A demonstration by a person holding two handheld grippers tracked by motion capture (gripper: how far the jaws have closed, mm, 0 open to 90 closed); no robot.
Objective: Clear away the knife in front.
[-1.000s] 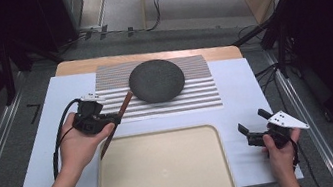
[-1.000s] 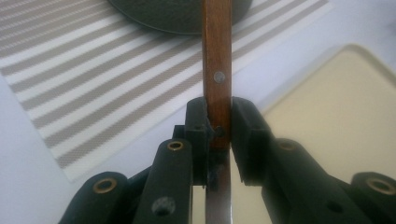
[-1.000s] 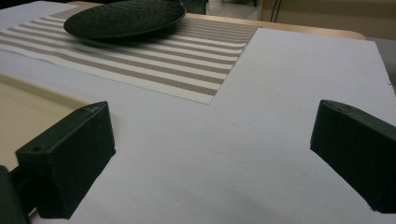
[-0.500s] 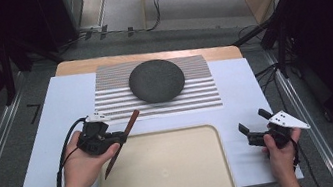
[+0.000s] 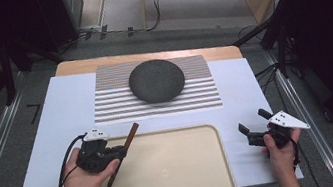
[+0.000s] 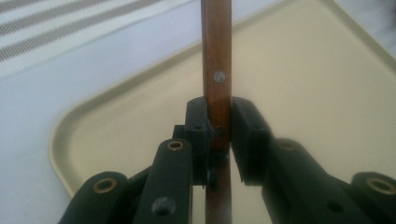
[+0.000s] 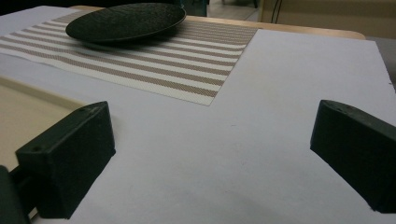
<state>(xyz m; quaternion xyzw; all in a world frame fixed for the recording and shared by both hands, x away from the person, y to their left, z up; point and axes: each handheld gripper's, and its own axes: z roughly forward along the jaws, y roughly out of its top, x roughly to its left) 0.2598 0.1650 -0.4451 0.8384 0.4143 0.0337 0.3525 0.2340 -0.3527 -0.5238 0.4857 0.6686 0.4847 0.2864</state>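
Left gripper (image 5: 119, 153) — jaws closed on a slim reddish-brown wooden handle with a metal rivet (image 6: 216, 65), most likely a table knife, though the blade end is hard to make out. In the left gripper view both black pads press against the flat sides of the handle, which rises straight up between them; the rivet sits just above the grip point. In the high view the wooden-handled utensil (image 5: 123, 156) lies slanted, upper end pointing toward the striped mat, lower end toward the person. It crosses the left rim of the tray, at the near-left corner.

Large beige rectangular plastic tray (image 5: 188, 181) — lies at the near edge of the white table cover (image 5: 50, 142), between the two hands. Its surface is bare under the utensil.

Right gripper (image 5: 253, 127) — jaws stand wide apart, nothing between them. It is held just right of the tray, above the white cover; the right gripper view looks across that cover toward the mat.

Brown-and-white striped placemat (image 5: 116, 106) — lies beyond the tray, toward the far side of the table. A dark grey round shallow plate (image 5: 156, 80) rests on it, toward its far edge, well apart from both grippers.
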